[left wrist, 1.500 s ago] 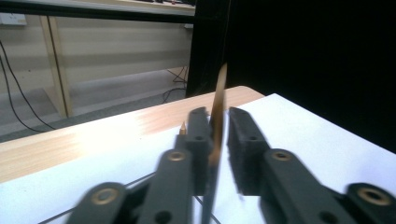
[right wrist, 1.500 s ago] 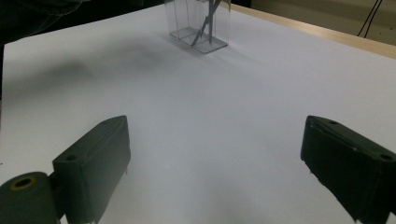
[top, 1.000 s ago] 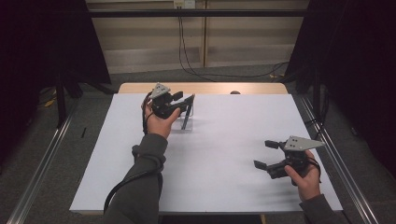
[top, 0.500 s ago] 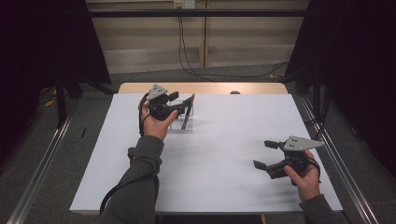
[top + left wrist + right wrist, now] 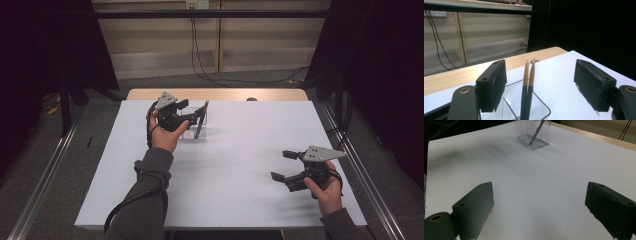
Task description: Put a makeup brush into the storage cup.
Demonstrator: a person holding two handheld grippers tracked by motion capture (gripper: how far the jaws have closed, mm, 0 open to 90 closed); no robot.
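In the high view the left gripper [image 5: 192,116] hangs at the far side of the tabletop [image 5: 235,190], right at a clear holder [image 5: 192,131] with dark pens [image 5: 200,122] leaning in it. Its jaws have just been opening, which looks like the release after setting the pens down. The right gripper [image 5: 284,166] rests near the right edge, well apart from the holder, jaws spread and empty.

In the left gripper view the two pens [image 5: 527,92] stand between the jaws, touching neither pad, their gold ends [image 5: 529,72] leaning together above the holder's rim [image 5: 541,105]. To finish well, I would keep the jaws wide and draw the gripper straight back, so that neither pad clips the pens or tips the light holder.

In the right gripper view the holder [image 5: 534,135] sits far ahead of the open jaws, with bare tabletop between them.
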